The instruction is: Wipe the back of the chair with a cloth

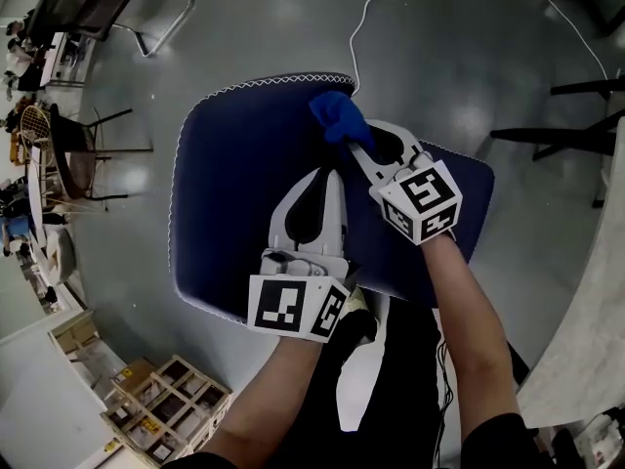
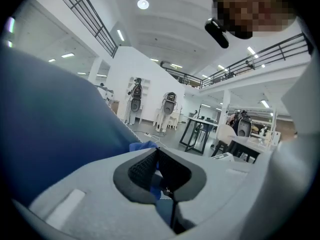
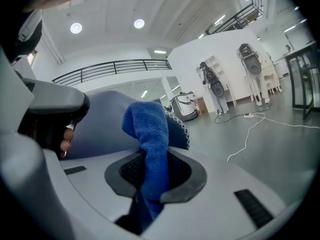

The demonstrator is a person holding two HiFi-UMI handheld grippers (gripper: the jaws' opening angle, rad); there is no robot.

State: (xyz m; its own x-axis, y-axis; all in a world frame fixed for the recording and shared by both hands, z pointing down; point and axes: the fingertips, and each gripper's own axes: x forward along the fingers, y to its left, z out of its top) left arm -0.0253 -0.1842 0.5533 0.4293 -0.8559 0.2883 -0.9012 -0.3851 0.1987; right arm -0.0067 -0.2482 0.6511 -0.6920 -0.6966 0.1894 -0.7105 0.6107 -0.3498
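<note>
**Head view.** The navy chair back (image 1: 234,184), edged in white stitching, lies broad beneath both arms. The right claw (image 1: 355,148) pinches a blue terry cloth (image 1: 337,115) near the far edge, bunched so that a pad of fabric leads the stroke. The left claw (image 1: 330,171) lies just beside it over the upholstery, probably to steady the chair. A white cable (image 1: 366,18) trails across the far floor.

**Left gripper view.** The left claw (image 2: 157,151) is closed, pads meeting at the tips, with nothing clearly gripped. The chair back (image 2: 50,134) fills the left.

**Right gripper view.** The right claw (image 3: 150,156) is clamped on the cloth (image 3: 150,129), which stands upright from it. The chair back (image 3: 100,129) lies just behind.
</note>
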